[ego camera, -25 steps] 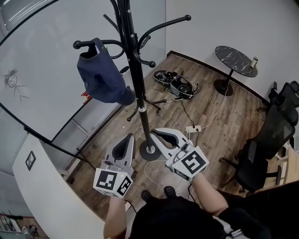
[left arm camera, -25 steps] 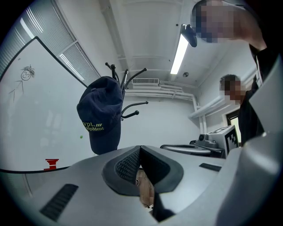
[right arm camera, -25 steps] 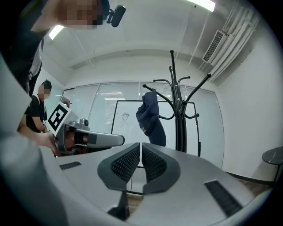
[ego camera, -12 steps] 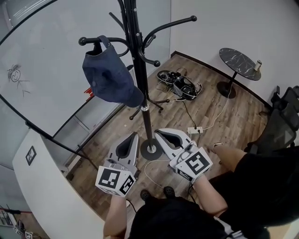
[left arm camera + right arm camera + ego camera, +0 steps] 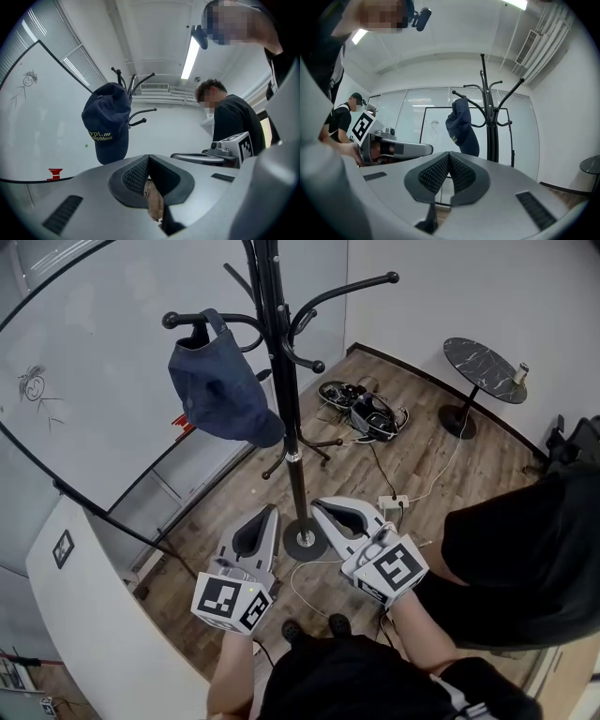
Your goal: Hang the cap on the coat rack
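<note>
A navy cap [image 5: 222, 390] hangs by its back strap from a left hook of the black coat rack [image 5: 284, 381]; it also shows in the left gripper view as the cap [image 5: 107, 123] and in the right gripper view as the cap [image 5: 461, 126]. My left gripper [image 5: 270, 513] is held low, left of the rack's pole, its jaws shut with nothing between them. My right gripper [image 5: 317, 506] sits just right of the pole, also shut and empty. Both are well below the cap and apart from it.
The rack's round base [image 5: 304, 544] stands on the wood floor between my grippers. A whiteboard [image 5: 84, 381] fills the left. A tangle of cables and gear [image 5: 361, 411] lies behind the rack, a power strip [image 5: 391, 503] nearby, a small round table [image 5: 486, 365] far right. Another person in black [image 5: 525, 559] stands at right.
The person in black has come further into view at the right, covering the office chair. Both grippers stay where they were; the cap hangs as before.
</note>
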`<move>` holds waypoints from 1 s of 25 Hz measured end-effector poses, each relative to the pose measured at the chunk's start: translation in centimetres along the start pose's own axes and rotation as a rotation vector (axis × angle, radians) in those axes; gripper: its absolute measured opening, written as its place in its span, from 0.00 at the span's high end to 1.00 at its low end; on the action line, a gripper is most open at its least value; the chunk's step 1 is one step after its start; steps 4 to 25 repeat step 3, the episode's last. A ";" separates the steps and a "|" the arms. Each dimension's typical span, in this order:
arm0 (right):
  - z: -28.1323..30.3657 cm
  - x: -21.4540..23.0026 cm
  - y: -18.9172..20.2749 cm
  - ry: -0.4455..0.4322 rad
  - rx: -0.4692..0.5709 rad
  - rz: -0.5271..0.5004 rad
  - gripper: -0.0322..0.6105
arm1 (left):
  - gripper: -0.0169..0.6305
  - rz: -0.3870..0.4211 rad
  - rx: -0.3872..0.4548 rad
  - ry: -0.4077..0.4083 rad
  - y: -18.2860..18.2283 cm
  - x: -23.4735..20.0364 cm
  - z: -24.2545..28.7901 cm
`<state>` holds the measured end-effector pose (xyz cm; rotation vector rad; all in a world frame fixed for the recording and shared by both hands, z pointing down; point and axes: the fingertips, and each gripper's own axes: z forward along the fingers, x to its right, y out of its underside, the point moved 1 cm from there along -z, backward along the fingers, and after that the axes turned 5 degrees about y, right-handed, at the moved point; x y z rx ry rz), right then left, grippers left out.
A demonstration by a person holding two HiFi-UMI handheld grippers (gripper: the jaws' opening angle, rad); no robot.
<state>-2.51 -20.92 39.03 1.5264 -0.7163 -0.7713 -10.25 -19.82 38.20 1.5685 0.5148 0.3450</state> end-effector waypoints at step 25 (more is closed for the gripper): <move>-0.2 0.3 0.0 0.007 -0.004 0.003 0.90 | 0.95 0.000 -0.001 0.001 0.0 0.2 0.1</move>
